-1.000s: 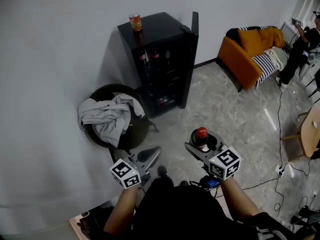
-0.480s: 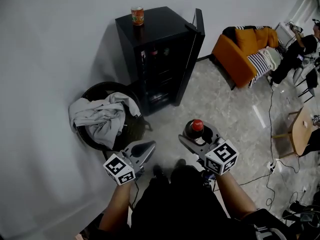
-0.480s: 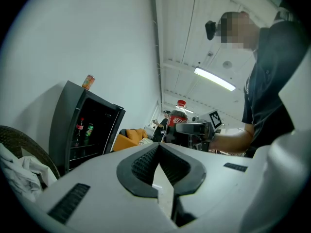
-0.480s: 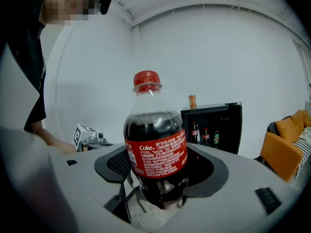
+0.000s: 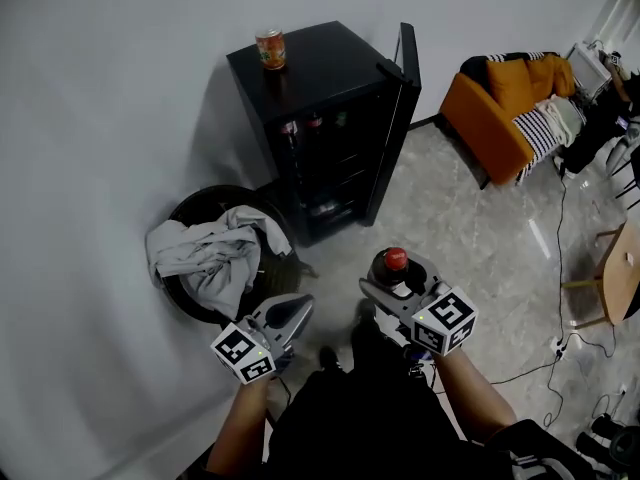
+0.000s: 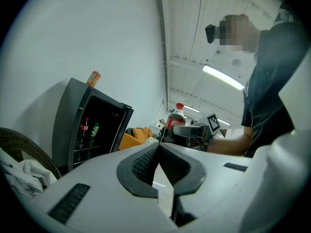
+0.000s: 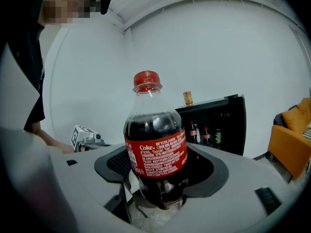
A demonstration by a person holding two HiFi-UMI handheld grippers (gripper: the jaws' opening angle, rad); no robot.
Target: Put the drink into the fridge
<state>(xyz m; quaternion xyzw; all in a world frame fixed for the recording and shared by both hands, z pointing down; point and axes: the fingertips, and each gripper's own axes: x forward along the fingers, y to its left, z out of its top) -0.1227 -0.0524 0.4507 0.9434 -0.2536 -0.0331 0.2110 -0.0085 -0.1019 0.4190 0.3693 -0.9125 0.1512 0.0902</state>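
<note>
Black mini fridge (image 5: 320,68): far, door open, bottles on its shelves.
Coke bottle (image 7: 156,149): upright, clenched in the right hand-held gripper (image 5: 398,278). It is as far from the fridge as a second ago, so the carry has barely advanced.
Left hand-held gripper (image 5: 297,308): jaws together, empty.

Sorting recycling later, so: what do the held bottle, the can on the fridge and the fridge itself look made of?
Bottle: clear glossy plastic; the dark drink shows through, with a red cap and a printed film label. Can: probably metal with an orange print, too small to be sure. Fridge: black, smooth, faintly sheened top; painted metal or plastic, can't tell which.
</note>
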